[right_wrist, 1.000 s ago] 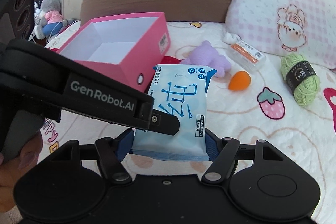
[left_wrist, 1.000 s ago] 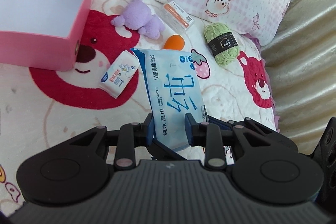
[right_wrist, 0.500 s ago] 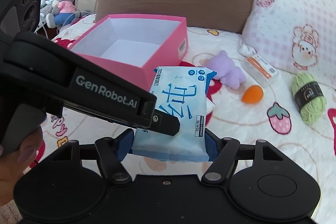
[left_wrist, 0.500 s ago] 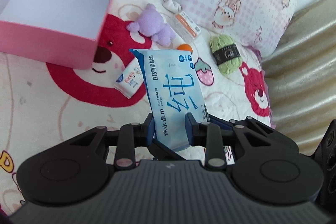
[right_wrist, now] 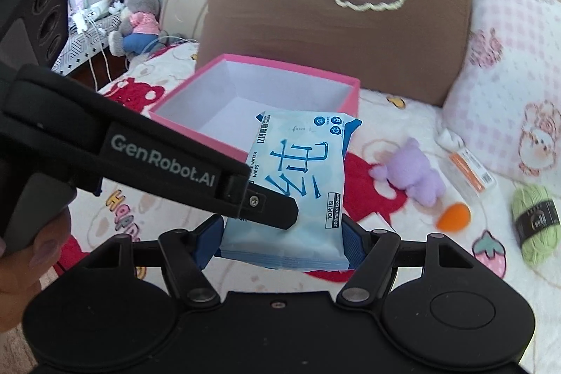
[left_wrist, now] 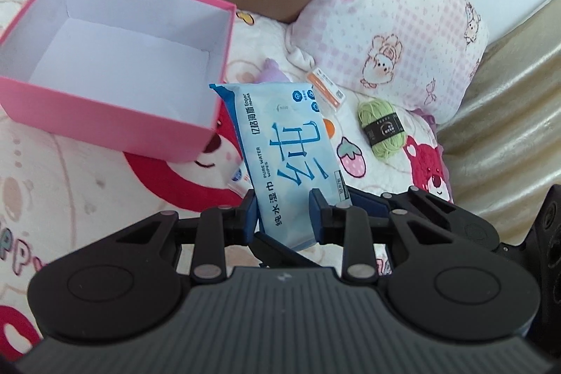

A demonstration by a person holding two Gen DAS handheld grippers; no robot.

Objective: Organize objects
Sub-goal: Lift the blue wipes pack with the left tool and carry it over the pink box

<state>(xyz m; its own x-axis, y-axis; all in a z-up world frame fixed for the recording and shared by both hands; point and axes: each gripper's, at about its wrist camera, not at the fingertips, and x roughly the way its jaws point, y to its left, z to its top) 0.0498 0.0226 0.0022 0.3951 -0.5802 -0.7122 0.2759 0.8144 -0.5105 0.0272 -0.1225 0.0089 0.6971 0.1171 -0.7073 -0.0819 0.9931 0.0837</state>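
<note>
Gripping the blue pack of wet wipes (left_wrist: pixel 285 160) from both sides, the left hand-held gripper (left_wrist: pixel 282 216) has its blue pads pressed against the pack's lower end at the centre of the left wrist view, and the right hand-held gripper (right_wrist: pixel 282 235) is closed on the same pack (right_wrist: pixel 298 184) at the centre of its own view, its pads squeezing the bottom corners. The pack is held up off the bed, its top end reaching toward the open pink box (left_wrist: pixel 115 65) that fills the upper left of the left wrist frame (white inside, nothing visible in it). In the right wrist view the box (right_wrist: pixel 259 100) sits just behind the pack at mid-frame, and the dark body of the left tool crosses from the left edge. To the right of the pack, on the cartoon-bear bedspread (right_wrist: pixel 403 233), lie a purple plush bear (right_wrist: pixel 413 176), an orange egg-shaped object (right_wrist: pixel 454 216), a small white-and-orange box (right_wrist: pixel 471 174) and a green yarn ball (right_wrist: pixel 534 221) at the right edge. A brown cushion (right_wrist: pixel 333 20) stands behind the box at the top, with a pink checked pillow (right_wrist: pixel 515 93) at the upper right.
</note>
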